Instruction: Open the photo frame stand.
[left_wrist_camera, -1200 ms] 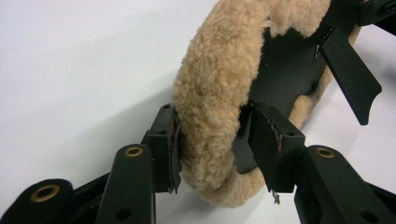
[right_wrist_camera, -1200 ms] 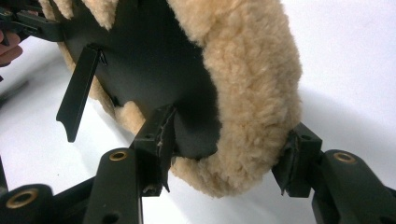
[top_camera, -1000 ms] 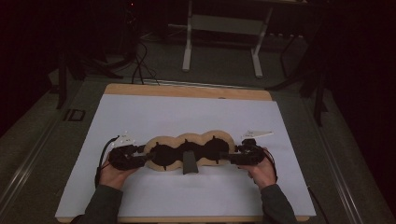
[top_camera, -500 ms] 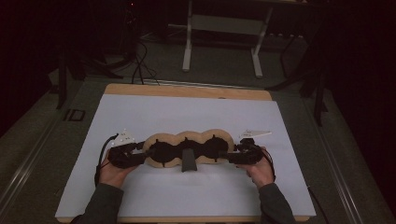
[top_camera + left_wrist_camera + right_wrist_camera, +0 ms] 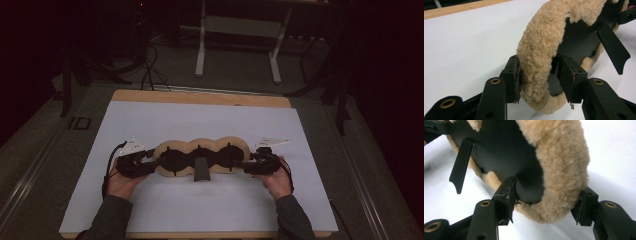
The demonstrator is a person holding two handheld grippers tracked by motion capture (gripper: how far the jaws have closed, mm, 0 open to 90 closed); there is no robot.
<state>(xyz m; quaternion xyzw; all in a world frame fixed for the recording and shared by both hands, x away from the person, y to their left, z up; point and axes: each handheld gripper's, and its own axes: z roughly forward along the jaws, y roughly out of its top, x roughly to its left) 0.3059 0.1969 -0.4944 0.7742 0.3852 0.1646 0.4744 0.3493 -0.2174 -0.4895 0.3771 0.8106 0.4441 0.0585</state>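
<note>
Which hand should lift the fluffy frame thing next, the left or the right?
Neither is clearly better; probably both together. The left gripper has its fingers clamped on one end of the fluffy frame, and the right gripper clamps the other end, so the long frame would lift level.

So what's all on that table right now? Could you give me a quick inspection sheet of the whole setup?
Surface: wooden table covered by a white sheet.
Job's things: fleecy tan three-lobed frame, black back facing up, black prop stand at its middle.
Clutter: nothing seen.
Grippers: left gripper closed on the frame's fleecy left end; right gripper closed on its right end; a hand on each.
Cables: one loops from the left gripper; more lie on the floor beyond the table.
Surroundings: dark room, white desk legs behind.
</note>
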